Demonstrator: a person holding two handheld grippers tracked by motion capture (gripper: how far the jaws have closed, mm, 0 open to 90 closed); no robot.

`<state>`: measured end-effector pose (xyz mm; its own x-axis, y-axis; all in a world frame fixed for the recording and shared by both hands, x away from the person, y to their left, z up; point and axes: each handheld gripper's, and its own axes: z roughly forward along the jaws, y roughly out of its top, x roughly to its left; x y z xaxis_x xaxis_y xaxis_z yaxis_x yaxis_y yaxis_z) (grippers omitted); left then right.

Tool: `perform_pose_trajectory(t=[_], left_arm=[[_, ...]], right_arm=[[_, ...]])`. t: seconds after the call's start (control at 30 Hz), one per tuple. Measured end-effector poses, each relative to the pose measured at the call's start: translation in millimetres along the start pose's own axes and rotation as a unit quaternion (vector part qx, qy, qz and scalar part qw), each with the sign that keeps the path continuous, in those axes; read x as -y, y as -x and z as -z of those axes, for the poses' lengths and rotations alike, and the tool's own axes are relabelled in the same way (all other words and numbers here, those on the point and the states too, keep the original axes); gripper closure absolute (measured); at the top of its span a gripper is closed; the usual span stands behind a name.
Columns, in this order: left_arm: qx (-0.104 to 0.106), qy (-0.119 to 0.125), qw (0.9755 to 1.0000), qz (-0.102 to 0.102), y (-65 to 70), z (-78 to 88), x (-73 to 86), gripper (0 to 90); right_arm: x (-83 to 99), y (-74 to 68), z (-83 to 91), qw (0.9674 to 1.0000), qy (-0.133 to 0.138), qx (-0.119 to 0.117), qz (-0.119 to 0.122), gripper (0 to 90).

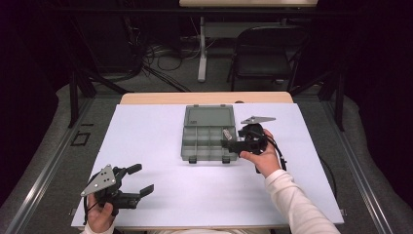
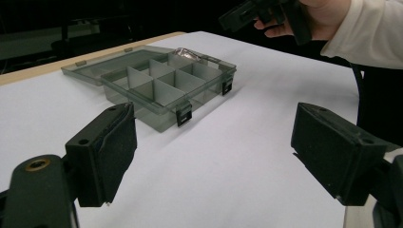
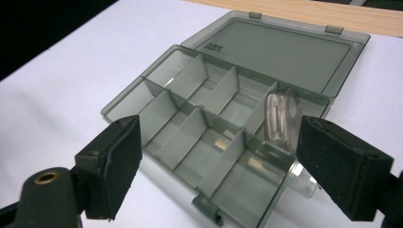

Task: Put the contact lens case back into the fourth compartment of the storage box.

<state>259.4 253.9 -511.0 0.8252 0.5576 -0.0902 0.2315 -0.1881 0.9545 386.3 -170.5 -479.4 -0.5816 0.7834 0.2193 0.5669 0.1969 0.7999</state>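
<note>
A grey see-through compartment box (image 1: 208, 141) (image 2: 157, 90) (image 3: 190, 137) lies in the middle of the white table with its lid (image 1: 209, 117) (image 3: 280, 47) folded flat behind it. A small clear shiny item (image 1: 227, 132) (image 2: 187, 53) (image 3: 281, 114) stands at the box's right end, leaning on the wall there. My right gripper (image 1: 234, 138) (image 2: 242, 14) (image 3: 218, 128) hovers just right of the box, open, with nothing between its pads and the clear item just ahead of them. My left gripper (image 1: 142, 179) (image 2: 214, 137) is open and empty near the front left corner.
White sheet (image 1: 160, 146) covers the table, with a wooden edge (image 1: 160, 97) at the far side. A folding chair (image 1: 265, 53), a table leg and loose cables stand on the floor beyond. The box's other compartments hold nothing.
</note>
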Motion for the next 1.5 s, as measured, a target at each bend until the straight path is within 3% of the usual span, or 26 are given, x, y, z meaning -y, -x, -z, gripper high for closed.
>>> perform_pose_trajectory(t=[0.23, 0.57, 0.9, 1.37, 1.5], left_arm=[[-0.001, 0.000, 1.0000, 0.000, 0.5, -0.2, 0.0, 16.1], [-0.004, -0.002, 1.0000, 0.000, 0.6, -0.3, -0.2, 16.1], [-0.005, -0.002, 1.0000, 0.001, 0.4, -0.1, -0.2, 16.1], [-0.003, 0.002, 1.0000, 0.000, -0.2, 1.2, 0.1, 16.1], [-0.006, 0.002, 1.0000, 0.003, -1.2, 2.3, 0.5, 16.1]], right_arm=[[19.2, -13.6, 23.5, 0.9996, 0.019, 0.009, 0.017, 15.3], [54.4, -21.0, 54.2, 0.9991, 0.041, 0.008, -0.002, 15.2], [88.6, -22.6, 69.1, 0.9981, 0.052, 0.031, -0.014, 15.2], [106.9, -19.7, 83.0, 0.9949, 0.085, 0.053, -0.017, 15.2], [110.4, -16.2, 83.8, 0.9949, 0.083, 0.054, -0.019, 15.2]])
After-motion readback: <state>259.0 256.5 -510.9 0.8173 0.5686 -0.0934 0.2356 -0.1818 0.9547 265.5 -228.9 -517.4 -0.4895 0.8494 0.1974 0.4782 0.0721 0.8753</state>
